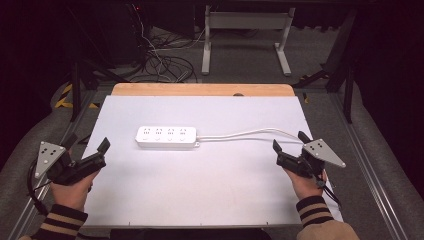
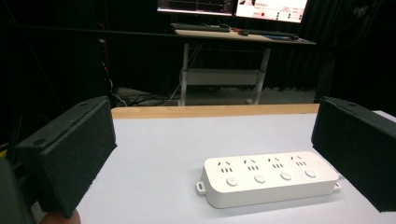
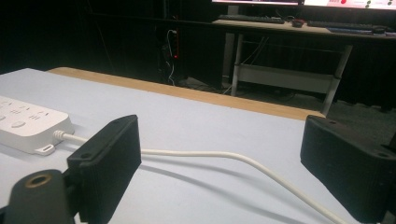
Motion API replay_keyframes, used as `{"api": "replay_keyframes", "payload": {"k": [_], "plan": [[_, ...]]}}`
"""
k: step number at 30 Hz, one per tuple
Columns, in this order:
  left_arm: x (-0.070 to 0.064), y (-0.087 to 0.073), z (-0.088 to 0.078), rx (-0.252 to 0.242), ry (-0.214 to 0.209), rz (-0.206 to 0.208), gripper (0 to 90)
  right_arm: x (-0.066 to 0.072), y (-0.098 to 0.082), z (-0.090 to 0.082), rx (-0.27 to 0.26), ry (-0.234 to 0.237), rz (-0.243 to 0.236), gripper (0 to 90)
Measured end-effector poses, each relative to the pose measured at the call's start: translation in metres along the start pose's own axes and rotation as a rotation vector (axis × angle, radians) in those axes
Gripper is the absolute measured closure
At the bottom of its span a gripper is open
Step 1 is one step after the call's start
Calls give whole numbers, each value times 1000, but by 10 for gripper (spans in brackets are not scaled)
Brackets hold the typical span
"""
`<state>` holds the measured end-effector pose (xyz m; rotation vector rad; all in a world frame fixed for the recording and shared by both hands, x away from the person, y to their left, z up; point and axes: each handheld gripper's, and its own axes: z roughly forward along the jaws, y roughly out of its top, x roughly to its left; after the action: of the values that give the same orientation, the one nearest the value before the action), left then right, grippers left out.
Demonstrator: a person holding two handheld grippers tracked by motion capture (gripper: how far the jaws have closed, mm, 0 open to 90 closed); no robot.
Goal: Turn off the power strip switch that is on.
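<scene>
Nearest the person, the left gripper (image 1: 90, 156) and the right gripper (image 1: 290, 148) are hovering low at the two sides of the white table (image 1: 200, 190), each with its jaws spread wide and nothing between them. Two hands are holding them, so two grippers in all.

Farther in, one white power strip (image 1: 167, 137) is lying flat near the middle of the table, a little toward the left. In the left gripper view it is sitting just ahead, framed between the parted jaws, and four socket groups with four round buttons (image 2: 259, 178) can be counted on its top.

It is probably a rigid, fairly light plastic block with smooth, somewhat slippery faces; pinching across its narrow width looks the surest hold.

One white cord (image 1: 250, 133) is running from the strip's right end toward the right gripper, limp and likely to drag.

Beyond, the table's wooden edge (image 1: 200, 89) is showing.
</scene>
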<state>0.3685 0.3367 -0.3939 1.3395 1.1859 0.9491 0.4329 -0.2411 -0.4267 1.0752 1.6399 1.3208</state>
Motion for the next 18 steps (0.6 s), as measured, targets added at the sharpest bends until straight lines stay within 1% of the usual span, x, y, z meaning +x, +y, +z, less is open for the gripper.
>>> {"api": "replay_keyframes", "payload": {"k": [5, 9, 11, 12, 13, 14, 15, 16, 17, 18], "plan": [[-1, 1, 1, 0, -9, -3, 7, 0, 0, -1, 5, -2, -11, 125], [-2, 1, 2, 1, -16, -2, 32, 0, 0, -3, 6, -2, -12, 125], [-2, 1, 1, -2, -19, 4, 79, 0, 0, -3, 7, -2, -18, 125], [-2, 2, 1, -2, -34, 5, 97, 0, 0, -3, 8, -4, -20, 125], [-2, 3, 1, -1, -40, 7, 136, 0, 0, -3, 10, -3, -20, 125], [-2, 5, 0, 15, -55, 18, 200, 1, -1, -4, 8, -2, -20, 125], [-2, 6, 0, 18, -61, 21, 235, 1, -1, -4, 10, -2, -22, 125], [-3, 7, 0, 24, -51, 21, 256, 1, -1, -5, 10, -2, -22, 125], [-3, 9, 0, 25, -56, 24, 315, 0, -1, -5, 9, -4, -23, 125], [-3, 9, 0, 25, -56, 24, 393, 0, -1, -6, 7, -4, -21, 126]]}}
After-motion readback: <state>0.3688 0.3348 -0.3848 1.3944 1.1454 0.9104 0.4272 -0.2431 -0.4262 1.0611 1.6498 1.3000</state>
